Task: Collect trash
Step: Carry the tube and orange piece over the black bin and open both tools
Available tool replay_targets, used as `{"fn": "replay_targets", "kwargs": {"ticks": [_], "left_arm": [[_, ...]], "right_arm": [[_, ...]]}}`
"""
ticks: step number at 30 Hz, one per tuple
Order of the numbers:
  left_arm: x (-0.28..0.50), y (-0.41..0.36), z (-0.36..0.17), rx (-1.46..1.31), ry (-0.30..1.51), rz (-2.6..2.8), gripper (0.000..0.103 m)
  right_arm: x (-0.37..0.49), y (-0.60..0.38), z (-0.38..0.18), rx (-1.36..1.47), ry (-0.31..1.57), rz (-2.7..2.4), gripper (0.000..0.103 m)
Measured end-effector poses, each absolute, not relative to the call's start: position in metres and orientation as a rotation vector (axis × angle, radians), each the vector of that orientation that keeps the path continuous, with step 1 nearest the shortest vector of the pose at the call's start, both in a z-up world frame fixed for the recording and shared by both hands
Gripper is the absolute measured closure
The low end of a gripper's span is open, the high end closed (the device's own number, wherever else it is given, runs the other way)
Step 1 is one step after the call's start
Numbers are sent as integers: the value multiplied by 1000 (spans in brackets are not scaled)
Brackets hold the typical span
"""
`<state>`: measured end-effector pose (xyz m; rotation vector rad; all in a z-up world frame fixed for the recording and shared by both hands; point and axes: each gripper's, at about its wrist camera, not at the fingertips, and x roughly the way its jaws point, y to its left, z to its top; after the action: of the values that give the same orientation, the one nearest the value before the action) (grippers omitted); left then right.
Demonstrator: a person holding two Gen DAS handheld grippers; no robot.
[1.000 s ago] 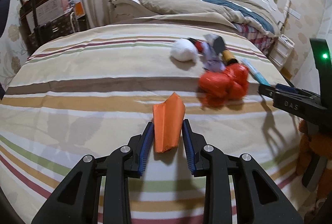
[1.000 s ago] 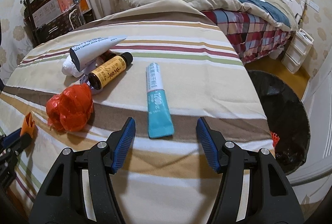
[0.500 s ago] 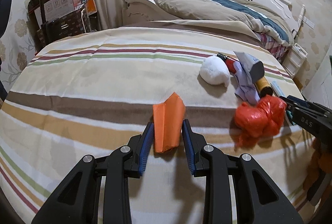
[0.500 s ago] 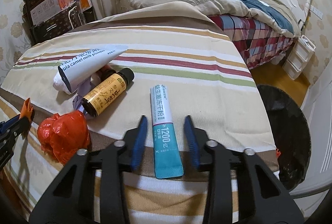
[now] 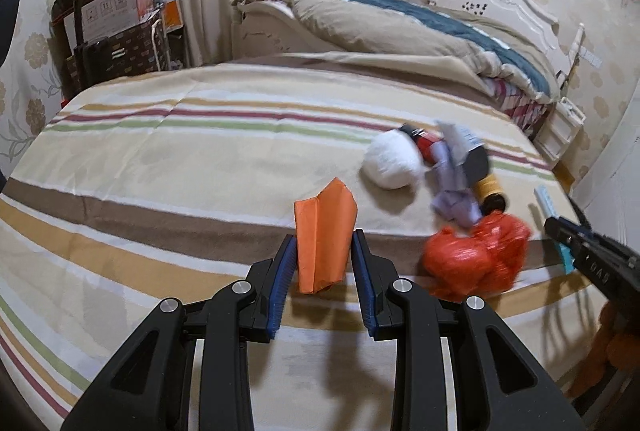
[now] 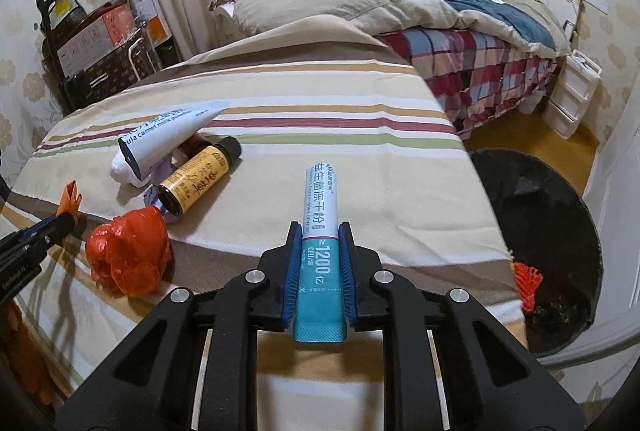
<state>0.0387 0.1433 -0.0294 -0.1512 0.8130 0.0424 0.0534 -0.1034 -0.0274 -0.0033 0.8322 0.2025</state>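
Two grippers (image 5: 324,255) (image 6: 319,263), roughly six scraps

A second ago the right tongs (image 6: 319,263) stood wide open around the teal sachet (image 6: 320,251) on the striped bed (image 6: 360,159); their jaws have just been closing, and now the blue pads (image 6: 292,271) clamp its lower end.

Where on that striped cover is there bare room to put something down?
The striped cover is bare all along the left, from the white ball across to the boxes. Bare too between the teal sachet and the bin. Crowded around the brown bottle and red bag.
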Motion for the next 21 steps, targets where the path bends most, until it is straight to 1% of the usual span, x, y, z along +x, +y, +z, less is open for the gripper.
{"fn": "replay_targets", "kwargs": {"ticks": [10,21], "left_arm": [[30,75,12,-112,710,-125,72],[51,-32,17,-31,694,-326,72]], "right_arm": [[36,-161,-4,52,746,91,85],[39,-243,-2,113,715,-60,85]]}}
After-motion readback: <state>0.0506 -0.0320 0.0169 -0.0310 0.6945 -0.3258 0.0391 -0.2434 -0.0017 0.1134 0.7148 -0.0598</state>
